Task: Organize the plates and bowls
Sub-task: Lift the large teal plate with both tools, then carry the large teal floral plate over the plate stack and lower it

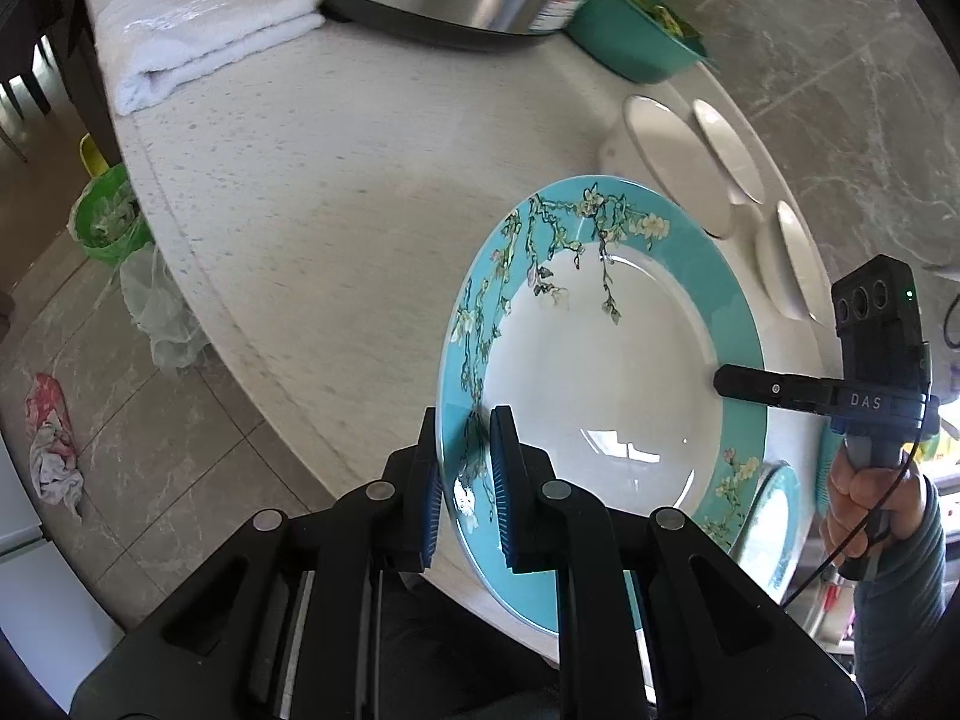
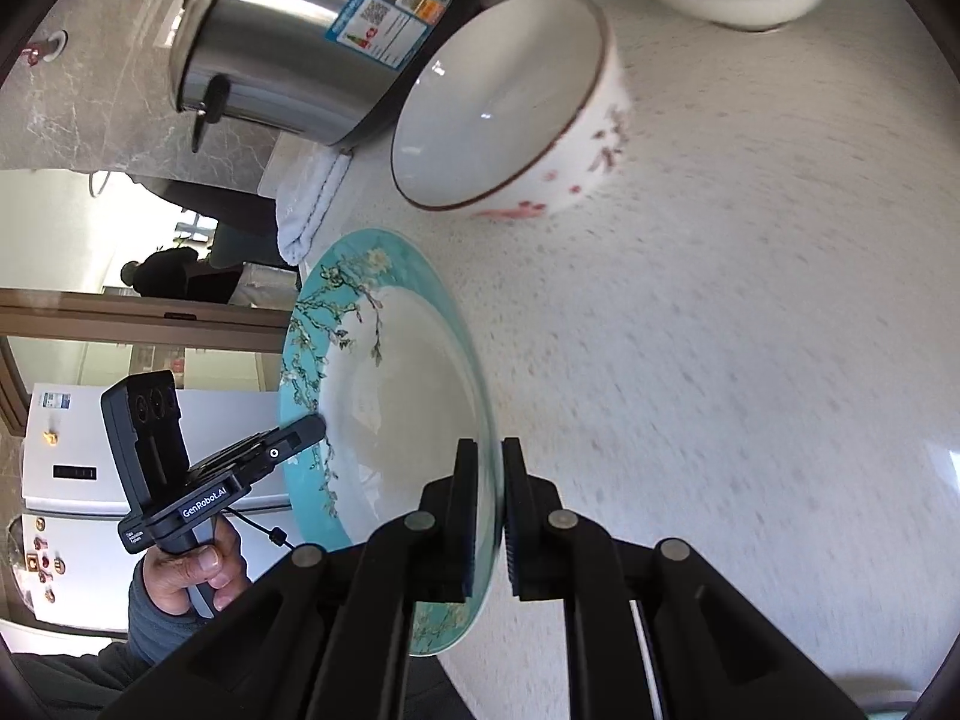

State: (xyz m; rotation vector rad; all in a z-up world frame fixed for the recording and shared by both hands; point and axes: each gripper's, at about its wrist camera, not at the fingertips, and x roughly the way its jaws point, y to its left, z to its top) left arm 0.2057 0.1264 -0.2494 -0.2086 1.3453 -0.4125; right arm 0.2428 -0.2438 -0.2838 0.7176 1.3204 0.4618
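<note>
A: Plate (image 1: 600, 378), the big teal-rimmed one with blossom branches, fills the centre-right of the left view. Both tongs hold it, one on each side of the rim.

B: How are the tongs set?

A: Left tongs (image 1: 467, 480) are narrow, pads pinching the near rim at bottom centre. Right tongs (image 2: 491, 516) are narrow too, closed over the opposite rim, bottom centre of the right view. From the left view you see the right one's finger lying across the far rim.

B: Why two grips?

A: My guess: it's wide and heavy, so a pinch at each edge keeps it level. It looks lifted and tilted off the tabletop (image 1: 300, 210), though I can't tell whether any edge touches.

B: What else is on there, biggest first?

A: A steel cooker (image 2: 300, 48) at the top, a folded white towel (image 1: 204, 18) upper left, a teal bowl (image 1: 636, 42) of greens beside the cooker, and a red-flowered bowl (image 2: 510, 120) at the top centre of the right view. Small white dishes (image 1: 684, 162) sit in a row at the right edge. A second teal plate (image 1: 774, 516) peeks out lower right.

B: And the room?

A: Pale speckled stone top, curved edge. Grey tiled floor left, with a rag (image 1: 51, 444) and a green bin (image 1: 108, 222). A fridge (image 2: 78, 468) stands behind.
</note>
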